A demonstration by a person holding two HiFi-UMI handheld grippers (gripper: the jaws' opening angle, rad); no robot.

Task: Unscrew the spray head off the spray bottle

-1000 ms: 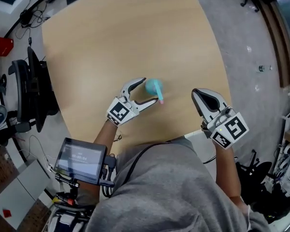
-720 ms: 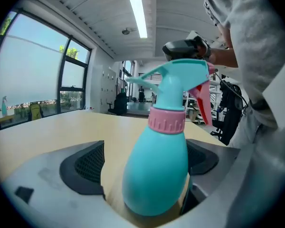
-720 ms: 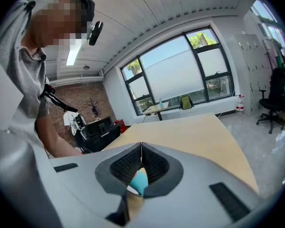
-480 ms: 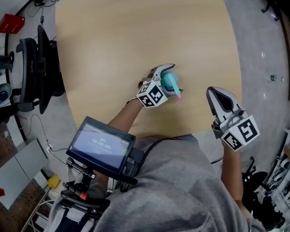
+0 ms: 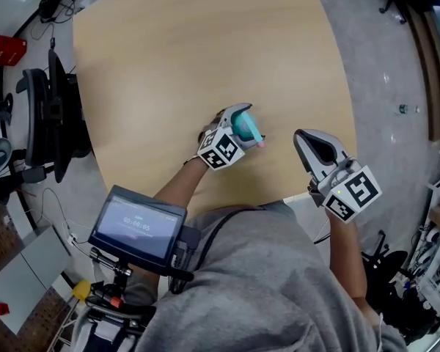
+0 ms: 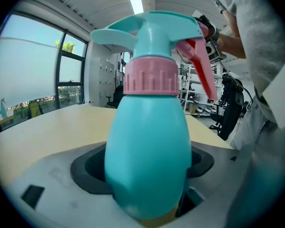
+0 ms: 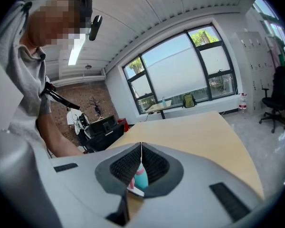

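Note:
A teal spray bottle point(image 5: 243, 127) stands upright on the tan table point(image 5: 191, 50). In the left gripper view its body point(image 6: 147, 156) fills the middle, with a pink collar point(image 6: 150, 76), a teal spray head point(image 6: 156, 32) and a pink trigger point(image 6: 199, 65) above. My left gripper point(image 5: 249, 123) has one jaw on each side of the body and its jaws are closing, with a dark gap still showing beside the bottle. My right gripper point(image 5: 302, 135) is shut and empty near the table's front edge, to the right of the bottle. The bottle point(image 7: 140, 177) shows small beyond its jaws point(image 7: 141, 146).
A black office chair point(image 5: 51, 123) stands off the table's left edge, with a red box point(image 5: 1, 50) on the floor beyond it. A screen point(image 5: 136, 226) hangs at the person's left side. Grey floor point(image 5: 381, 86) lies to the right of the table.
My left gripper has turned and come further in around the bottle, which earlier sat at its fingertips. The right gripper has stayed shut in about the same place.

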